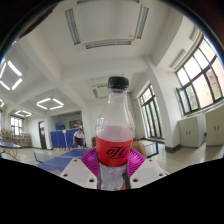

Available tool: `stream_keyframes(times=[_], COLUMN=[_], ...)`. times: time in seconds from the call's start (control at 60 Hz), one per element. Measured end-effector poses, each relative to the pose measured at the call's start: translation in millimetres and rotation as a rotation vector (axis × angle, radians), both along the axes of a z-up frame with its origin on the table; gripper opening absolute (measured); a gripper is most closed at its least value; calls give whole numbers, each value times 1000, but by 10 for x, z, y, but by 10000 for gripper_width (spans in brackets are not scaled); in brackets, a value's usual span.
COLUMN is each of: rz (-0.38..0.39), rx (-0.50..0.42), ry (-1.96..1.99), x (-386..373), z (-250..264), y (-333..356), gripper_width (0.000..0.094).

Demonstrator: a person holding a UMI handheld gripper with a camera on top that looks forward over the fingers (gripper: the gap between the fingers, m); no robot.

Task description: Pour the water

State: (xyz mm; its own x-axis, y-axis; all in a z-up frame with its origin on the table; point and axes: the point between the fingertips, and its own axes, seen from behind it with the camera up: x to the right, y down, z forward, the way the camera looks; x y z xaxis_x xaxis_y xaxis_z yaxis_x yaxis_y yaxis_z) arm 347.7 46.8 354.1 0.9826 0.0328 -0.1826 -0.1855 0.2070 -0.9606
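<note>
A clear plastic bottle (114, 135) with a black cap and a red label stands upright between my fingers. It holds clear liquid. My gripper (113, 163) is shut on the bottle: the magenta pads (91, 160) press on both sides of its lower body, at and below the red label. The bottle is held high, with the ceiling and the far room behind it. The bottle's base is hidden below the fingers.
A large room lies beyond: ceiling light panels (105, 22), windows along the right wall (200, 80), white cabinets (195, 130) under them, and tables (60, 155) with blue items at the far left. No receiving cup or container is in view.
</note>
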Motion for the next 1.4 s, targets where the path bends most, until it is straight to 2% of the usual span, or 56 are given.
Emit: stream_keyframes(times=[0.017, 0.15, 0.217, 0.267, 0.283, 0.35, 0.367, 0.4, 0.417, 0.433, 0.5, 0.55, 0.65, 0.717, 0.75, 0.867, 0.983, 1.117, 1.4], rz=[-19, -133, -140, -151, -147, -139, -137, -134, -142, -144, -159, -170, -176, -177, -186, -230, -253, -303, -307], rx=[-26, -226, -319, -365, -384, -428, -434, -455, -407, -412, -409, -407, -434, -506, -525, -583, -635, -714, -746], ry=[-36, -225, -255, -269, -266, -248, -244, -235, -235, -232, -229, -230, -229, -218, -211, -207, -190, -146, -176], x=[136, 700, 858, 894, 883, 932, 965, 904, 890, 969, 929, 916, 923, 918, 912, 840, 643, 328, -702], z=[-184, -1451, -1892, -2334, -2238, -2536, -2790, -2691, -2568, -2710, -2569, -2582, -2640, -2638, -2603, -2458, -2216, -1987, -1420], y=[214, 509, 593, 691, 588, 650, 783, 600, 564, 685, 641, 583, 597, 530, 481, 98, -488, -1449, -3595], gripper_width=[316, 316, 320, 321, 319, 316, 318, 323, 318, 318, 319, 361, 546, 872, 823, 859, 846, 853, 853])
